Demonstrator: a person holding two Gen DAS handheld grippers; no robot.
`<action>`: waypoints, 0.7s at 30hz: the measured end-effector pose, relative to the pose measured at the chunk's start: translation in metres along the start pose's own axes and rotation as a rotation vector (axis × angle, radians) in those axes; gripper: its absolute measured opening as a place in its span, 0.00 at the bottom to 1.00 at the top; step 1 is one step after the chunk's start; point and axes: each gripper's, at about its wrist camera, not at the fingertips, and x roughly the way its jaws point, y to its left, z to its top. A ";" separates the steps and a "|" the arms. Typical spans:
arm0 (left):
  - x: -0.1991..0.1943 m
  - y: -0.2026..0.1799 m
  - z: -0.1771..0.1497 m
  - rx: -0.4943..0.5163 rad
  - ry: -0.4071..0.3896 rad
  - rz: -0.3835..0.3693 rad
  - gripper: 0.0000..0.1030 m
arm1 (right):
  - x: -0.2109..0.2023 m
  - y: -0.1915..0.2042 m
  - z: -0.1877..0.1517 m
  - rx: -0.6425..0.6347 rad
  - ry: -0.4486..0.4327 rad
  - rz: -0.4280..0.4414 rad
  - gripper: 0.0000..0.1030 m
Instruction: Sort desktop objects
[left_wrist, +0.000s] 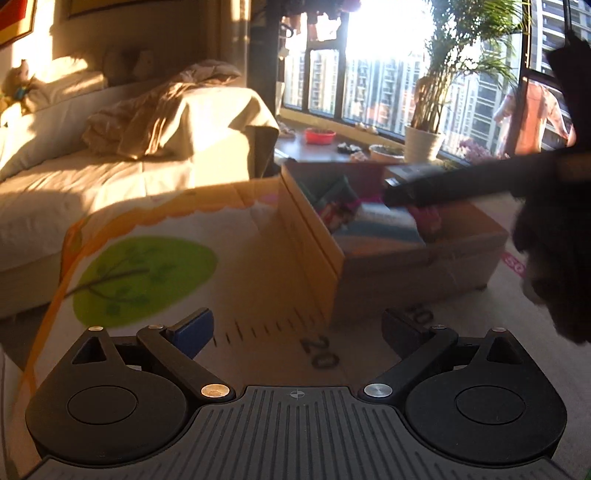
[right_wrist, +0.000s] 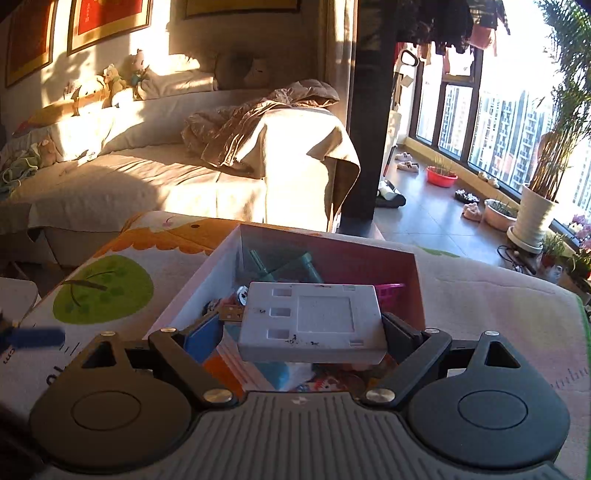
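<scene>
An open cardboard box (left_wrist: 406, 273) stands on a printed play mat (left_wrist: 147, 277). My left gripper (left_wrist: 297, 328) hangs open low over the mat in front of the box, with nothing between its fingers. In the right wrist view, my right gripper (right_wrist: 299, 328) is shut on a flat white plastic block (right_wrist: 314, 317) with square cut-outs. It holds the block just above the box (right_wrist: 207, 280). Inside lie teal pieces (right_wrist: 280, 266), a pink basket (right_wrist: 391, 291) and colourful printed items. From the left wrist view the right gripper (left_wrist: 395, 188) shows as a dark blur over the box.
A cream sofa (left_wrist: 110, 177) with a crumpled blanket runs along the mat's far left side. Behind the box a tiled floor holds a red bowl (right_wrist: 441, 176) and a white plant pot (right_wrist: 532, 218) by the windows. A gloved hand (left_wrist: 554, 258) fills the left wrist view's right edge.
</scene>
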 end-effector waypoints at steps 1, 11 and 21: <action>0.000 -0.003 -0.008 0.003 0.018 -0.006 0.98 | 0.008 0.004 0.002 0.003 0.000 0.014 0.88; -0.017 -0.021 -0.040 0.025 0.023 -0.001 1.00 | -0.028 0.012 -0.017 -0.006 -0.066 -0.028 0.96; -0.009 -0.021 -0.045 -0.011 0.063 0.010 1.00 | -0.073 -0.003 -0.099 0.131 0.039 -0.064 1.00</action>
